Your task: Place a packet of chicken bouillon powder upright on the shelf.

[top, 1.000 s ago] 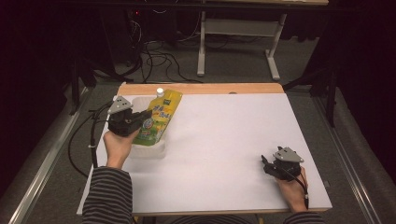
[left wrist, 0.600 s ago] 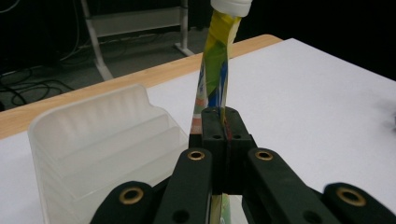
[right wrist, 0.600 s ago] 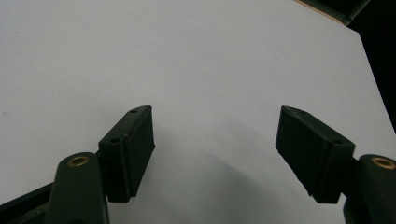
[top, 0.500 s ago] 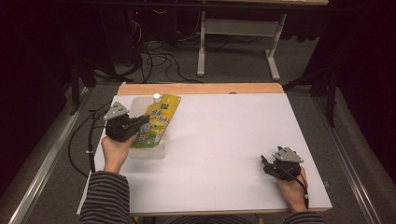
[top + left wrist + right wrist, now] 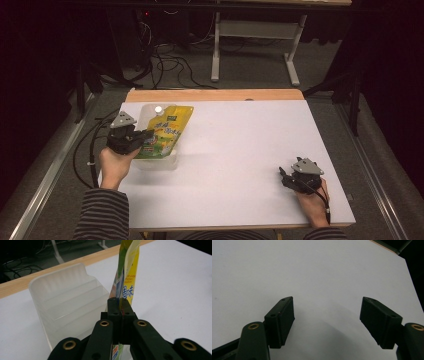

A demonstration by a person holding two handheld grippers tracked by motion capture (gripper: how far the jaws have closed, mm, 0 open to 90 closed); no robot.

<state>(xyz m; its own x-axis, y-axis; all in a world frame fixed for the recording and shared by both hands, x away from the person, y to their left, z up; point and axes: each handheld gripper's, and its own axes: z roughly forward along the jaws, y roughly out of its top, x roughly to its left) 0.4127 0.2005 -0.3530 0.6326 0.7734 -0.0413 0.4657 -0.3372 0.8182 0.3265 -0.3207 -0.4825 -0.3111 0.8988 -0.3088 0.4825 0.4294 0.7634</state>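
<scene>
Since a second ago the left gripper (image 5: 146, 135), clenched on the yellow pouch (image 5: 167, 131), has drawn it slightly toward the frame's lower left, above the clear plastic rack (image 5: 65, 298) at upper left; probably it is coming out or being repositioned. The rack's slots look empty, though haze obscures them. The right gripper (image 5: 327, 322) rests released, lower right.

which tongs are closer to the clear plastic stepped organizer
Left. The left tongs hold a yellow spouted pouch over the clear plastic stepped organizer; the right tongs rest far across the white table.
</scene>
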